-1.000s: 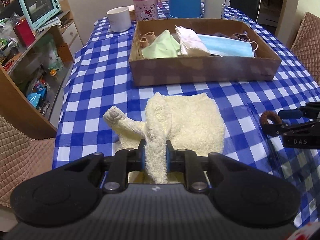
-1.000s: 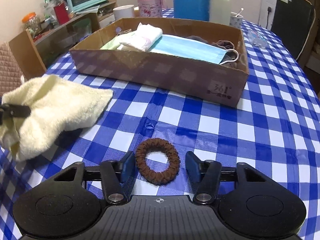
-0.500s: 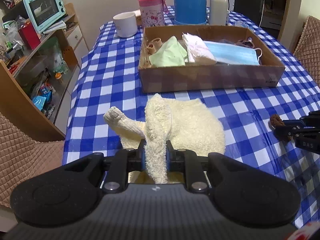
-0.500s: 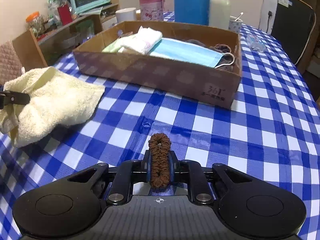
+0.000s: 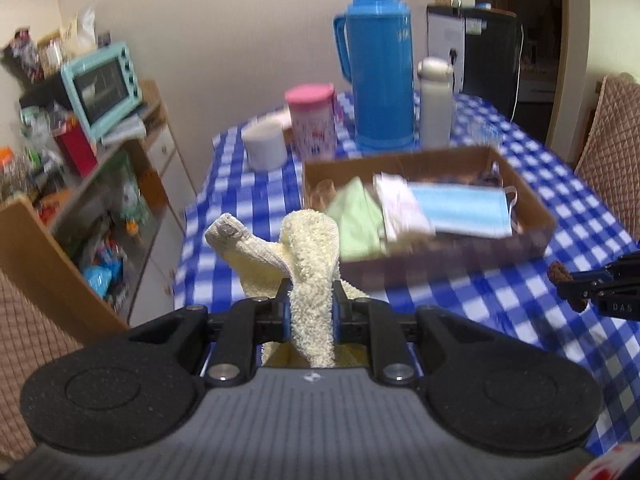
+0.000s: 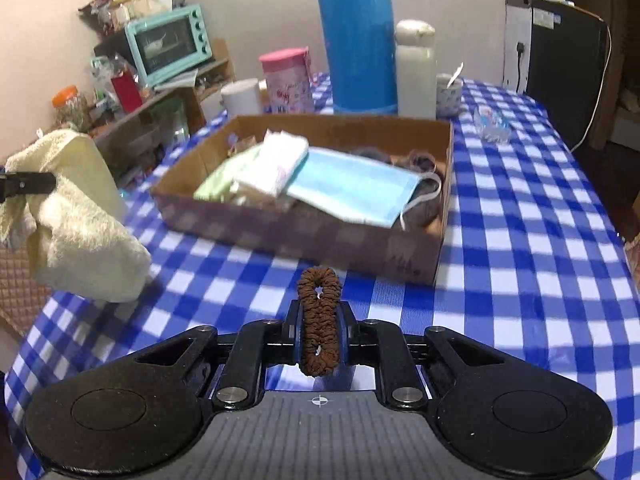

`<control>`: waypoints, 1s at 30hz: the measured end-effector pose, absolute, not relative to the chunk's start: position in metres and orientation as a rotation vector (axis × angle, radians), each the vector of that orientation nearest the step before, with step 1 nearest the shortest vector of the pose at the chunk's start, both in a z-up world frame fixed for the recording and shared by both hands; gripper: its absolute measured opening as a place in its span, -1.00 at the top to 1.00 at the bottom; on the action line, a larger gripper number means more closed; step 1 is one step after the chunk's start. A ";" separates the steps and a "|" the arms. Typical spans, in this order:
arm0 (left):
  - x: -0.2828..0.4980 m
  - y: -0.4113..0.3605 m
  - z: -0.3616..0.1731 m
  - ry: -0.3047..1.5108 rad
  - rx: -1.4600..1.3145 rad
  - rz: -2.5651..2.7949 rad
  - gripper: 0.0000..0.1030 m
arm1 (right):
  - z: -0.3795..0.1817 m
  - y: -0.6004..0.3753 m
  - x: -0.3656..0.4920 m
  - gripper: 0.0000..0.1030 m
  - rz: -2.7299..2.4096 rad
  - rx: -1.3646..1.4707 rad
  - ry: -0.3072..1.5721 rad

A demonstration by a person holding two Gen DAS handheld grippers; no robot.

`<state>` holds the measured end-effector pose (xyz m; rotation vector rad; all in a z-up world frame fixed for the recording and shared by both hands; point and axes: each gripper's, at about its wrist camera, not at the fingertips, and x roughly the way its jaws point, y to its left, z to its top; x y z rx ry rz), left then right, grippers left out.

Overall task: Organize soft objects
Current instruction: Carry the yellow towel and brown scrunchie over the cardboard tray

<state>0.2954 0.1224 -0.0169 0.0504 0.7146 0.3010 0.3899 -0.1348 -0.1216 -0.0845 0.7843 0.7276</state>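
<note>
My left gripper (image 5: 311, 300) is shut on a pale yellow towel (image 5: 308, 256), which hangs off the table in its jaws. From the right wrist view the same towel (image 6: 76, 216) dangles at the left, above the checked cloth. My right gripper (image 6: 319, 320) is shut on a brown hair scrunchie (image 6: 319, 320), squeezed flat and lifted off the table. The scrunchie (image 5: 570, 280) also shows at the right edge of the left view. Ahead stands a cardboard box (image 6: 304, 232) holding a blue face mask (image 6: 352, 188), a white cloth (image 6: 276, 160) and a green cloth (image 5: 356, 220).
Behind the box (image 5: 440, 256) stand a blue thermos (image 6: 356, 36), a white flask (image 6: 416, 68), a pink canister (image 6: 286, 80) and a white mug (image 5: 264, 148). A shelf with a teal oven (image 5: 102, 88) lies left of the table. A padded chair (image 5: 612, 152) is at the right.
Both grippers have risen. The towel has come up off the table. The right gripper closed on the scrunchie, which lay flat a second ago, and lifted it.
</note>
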 end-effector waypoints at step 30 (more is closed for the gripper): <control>0.484 0.124 -0.063 0.675 0.009 0.063 0.67 | -0.099 -0.113 0.497 0.67 0.651 -0.026 0.709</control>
